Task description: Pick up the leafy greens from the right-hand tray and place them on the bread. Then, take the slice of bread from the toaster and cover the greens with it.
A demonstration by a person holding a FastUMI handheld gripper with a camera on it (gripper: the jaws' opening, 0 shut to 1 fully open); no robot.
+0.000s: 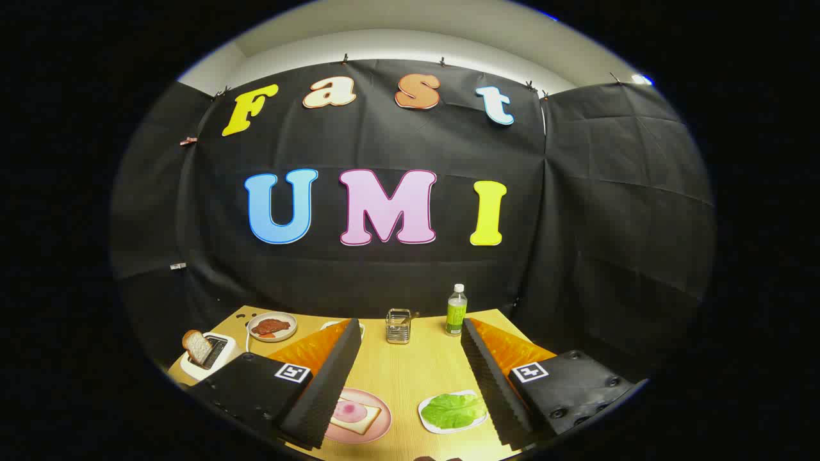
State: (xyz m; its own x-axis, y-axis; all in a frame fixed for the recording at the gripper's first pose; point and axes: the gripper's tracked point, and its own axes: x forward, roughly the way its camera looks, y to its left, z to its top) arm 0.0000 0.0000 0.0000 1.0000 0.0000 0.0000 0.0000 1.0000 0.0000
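Note:
My gripper (410,384) is open, held above the wooden table with nothing between its fingers. Between the fingers, close below, a green lettuce leaf (453,410) lies on a small white tray (428,422) near the right finger. Left of it, a slice of bread topped with ham (354,414) rests on a pink plate (378,430), partly hidden by the left finger. Beyond the left finger, a white toaster (211,358) stands with a slice of bread (196,346) sticking up out of its slot.
A plate of red meat slices (271,327) sits at the back left. A small wire holder (398,326) and a green bottle (456,311) stand at the table's far edge, by the black cloth wall. Bare wood lies between the fingers.

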